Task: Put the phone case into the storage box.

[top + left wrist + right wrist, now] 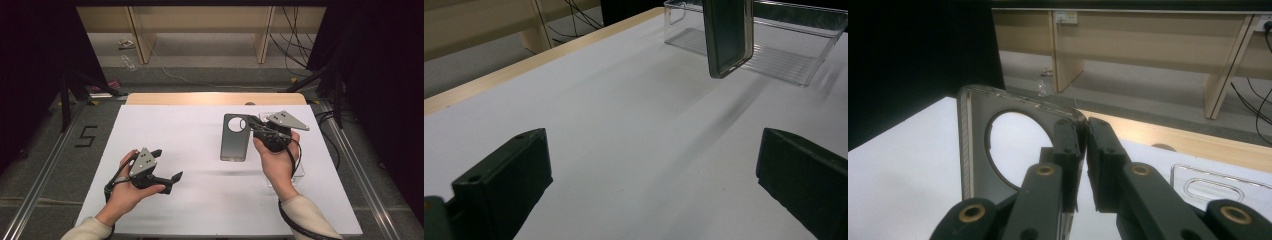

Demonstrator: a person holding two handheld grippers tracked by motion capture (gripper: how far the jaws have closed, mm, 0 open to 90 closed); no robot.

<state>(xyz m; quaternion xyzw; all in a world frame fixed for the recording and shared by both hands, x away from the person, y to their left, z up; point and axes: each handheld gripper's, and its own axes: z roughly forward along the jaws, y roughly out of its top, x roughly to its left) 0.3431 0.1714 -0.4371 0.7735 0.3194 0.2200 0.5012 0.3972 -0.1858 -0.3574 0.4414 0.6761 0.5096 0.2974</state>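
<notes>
Right now I have the right gripper (256,125) clamped on the top edge of a grey phone case (235,137), its jaws pinching the thin wall just beside the big round camera cut-out. In the high view the case hangs at about one o'clock from the table's middle, lifted off the white table (200,200), with its shadow lying on the sheet below. A clear plastic tray (784,55) sits just beyond it at roughly two o'clock, partly under my right hand (275,162).

The left gripper (167,165) waits at about eight o'clock, jaws spread wide and holding nothing; its own view looks across the bare sheet toward the dangling case and the tray.

I judge the step in hand to be carrying the case, probably toward the tray or clear of it. To do it well I keep the squeeze steady, since the grip sits on one thin wall near a corner and the case could pivot or slip. I move slowly, keep the case hanging vertical so it doesn't swing, and watch its lower end against the tray's rim. If it starts to twist, I bring the left gripper in from eight o'clock to steady the bottom edge.
</notes>
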